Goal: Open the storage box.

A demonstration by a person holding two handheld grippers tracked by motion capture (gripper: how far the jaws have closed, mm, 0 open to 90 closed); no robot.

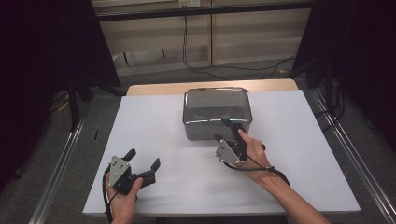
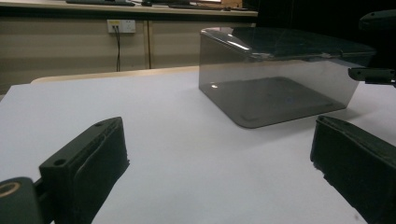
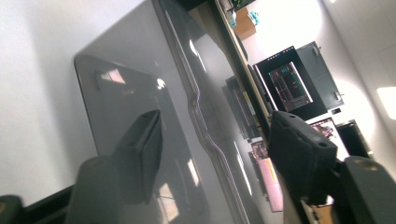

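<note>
White tabletop (image 1: 154, 126) is carrying a smoky translucent lidded box (image 1: 217, 114) at its far middle. Right gripper (image 1: 228, 131) is sitting at the box's near right corner, one of its fingers (image 3: 140, 149) lying against the front wall below the lid seam, the other above the lid edge; fingers are parted and whether they are pressing the box cannot be told. Left gripper (image 1: 144, 159) is resting near the front left edge, well apart from the box, fingers (image 2: 88, 163) spread wide with nothing between them.
</note>
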